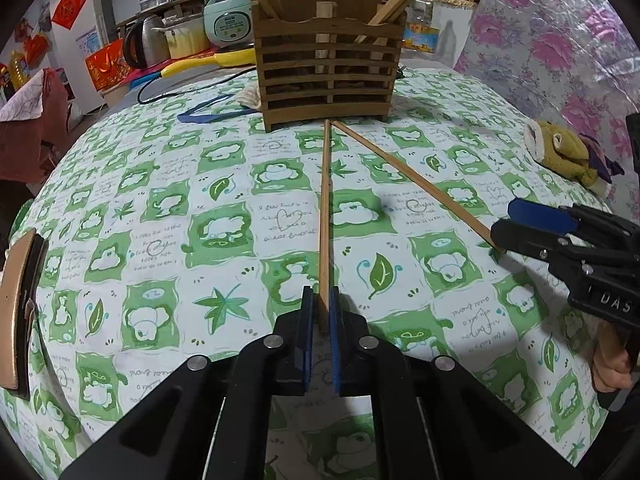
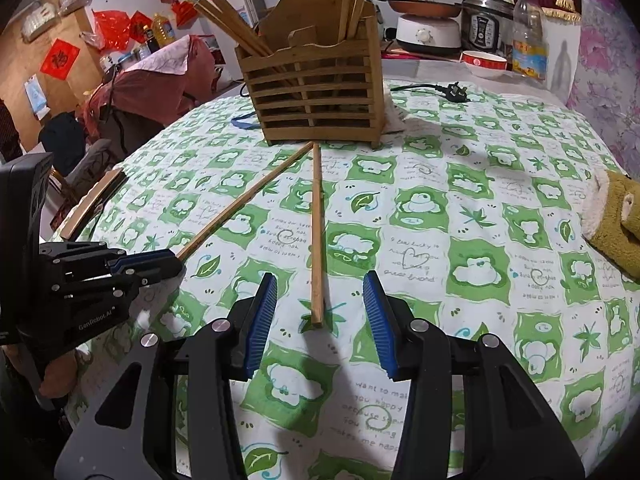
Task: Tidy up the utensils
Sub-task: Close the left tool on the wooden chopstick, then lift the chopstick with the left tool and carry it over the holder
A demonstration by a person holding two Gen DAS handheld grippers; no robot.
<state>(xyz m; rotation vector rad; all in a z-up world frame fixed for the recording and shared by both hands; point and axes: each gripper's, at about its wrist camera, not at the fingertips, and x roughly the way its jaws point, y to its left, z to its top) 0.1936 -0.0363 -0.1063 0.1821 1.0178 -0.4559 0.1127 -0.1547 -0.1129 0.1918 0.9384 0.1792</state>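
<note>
A slatted wooden utensil holder stands at the far side of the green-patterned tablecloth, with several chopsticks upright in it. Two loose chopsticks lie in a V in front of it. My left gripper is shut on the near end of one chopstick. The other chopstick lies flat on the cloth. Its near end sits between the fingers of my right gripper, which is open and does not touch it.
A brown plush toy lies at the right edge. A blue strap and a power plug lie near the holder. A rice cooker, a kettle and a bottle stand beyond the table.
</note>
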